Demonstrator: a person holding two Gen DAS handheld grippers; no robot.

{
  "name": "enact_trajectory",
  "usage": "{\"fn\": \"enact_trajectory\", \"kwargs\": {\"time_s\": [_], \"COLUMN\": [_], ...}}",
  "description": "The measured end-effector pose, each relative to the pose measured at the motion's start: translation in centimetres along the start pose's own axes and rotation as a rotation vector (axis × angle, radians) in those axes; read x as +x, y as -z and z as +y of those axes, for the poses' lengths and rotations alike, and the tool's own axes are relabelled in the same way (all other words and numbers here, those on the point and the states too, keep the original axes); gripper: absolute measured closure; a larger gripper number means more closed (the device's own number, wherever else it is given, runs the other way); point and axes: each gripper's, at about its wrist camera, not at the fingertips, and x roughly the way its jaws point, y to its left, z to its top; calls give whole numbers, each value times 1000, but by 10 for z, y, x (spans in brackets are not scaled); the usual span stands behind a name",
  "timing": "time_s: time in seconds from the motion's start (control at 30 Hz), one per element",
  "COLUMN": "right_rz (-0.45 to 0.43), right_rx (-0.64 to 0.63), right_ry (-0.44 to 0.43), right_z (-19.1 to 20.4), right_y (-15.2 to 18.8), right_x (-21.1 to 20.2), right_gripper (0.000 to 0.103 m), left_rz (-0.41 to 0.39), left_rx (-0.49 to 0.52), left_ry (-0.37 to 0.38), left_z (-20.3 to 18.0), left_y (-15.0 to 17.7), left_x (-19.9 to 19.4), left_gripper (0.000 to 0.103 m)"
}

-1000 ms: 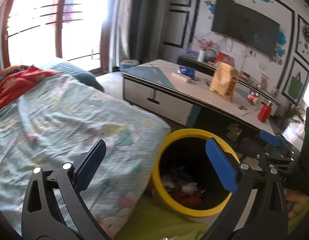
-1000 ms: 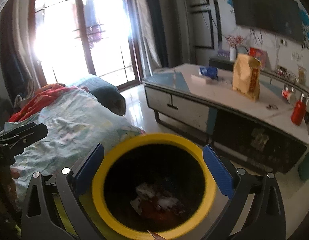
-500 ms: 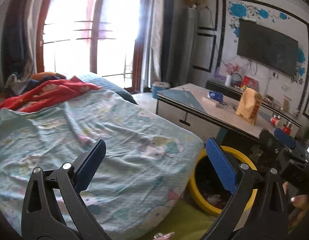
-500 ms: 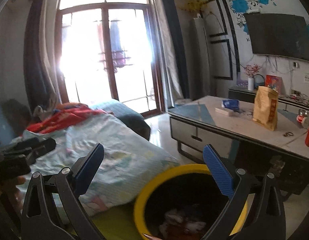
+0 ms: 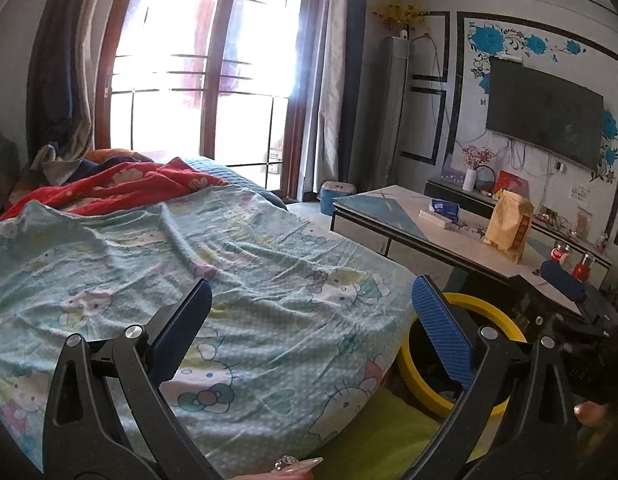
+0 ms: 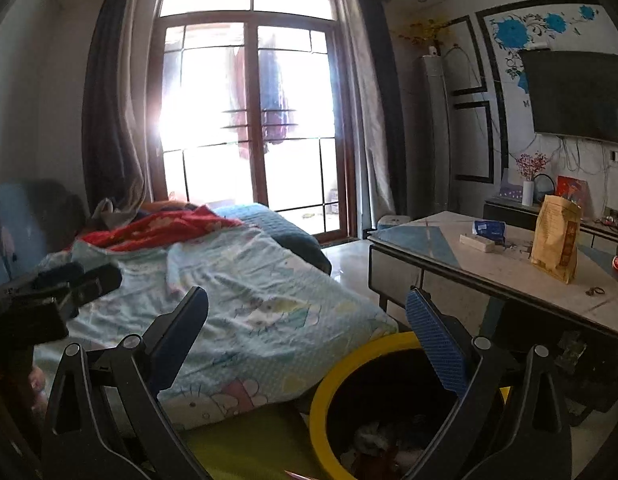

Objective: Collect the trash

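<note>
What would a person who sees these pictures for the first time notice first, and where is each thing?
The eye goes first to the bright glass door at the back, which floods the room with light. Next comes the pale blue cartoon bedsheet filling the left and middle, with a red blanket at its far end. At lower right, the yellow-rimmed trash bin stands between the bed and the table, with trash inside.

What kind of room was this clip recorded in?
Most likely a home living room doubling as a sleeping space: a wall-mounted TV, a low coffee table and a cartoon-print bedsheet over a sofa or bed by the balcony door.
</note>
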Motion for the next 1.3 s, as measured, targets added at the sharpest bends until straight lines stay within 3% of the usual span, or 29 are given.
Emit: {"fn": "enact_trajectory", "kwargs": {"time_s": [1.3], "right_rz": [-2], "right_rx": [46], "right_ry": [28], "right_z": [-14], "right_y": [2], "right_x": [1], "right_gripper": [6], "left_rz": [7], "left_rx": [-5], "left_ry": [9], "left_z": [-3], "left_y": [3], "left_x": [1], "left_gripper": [11]}}
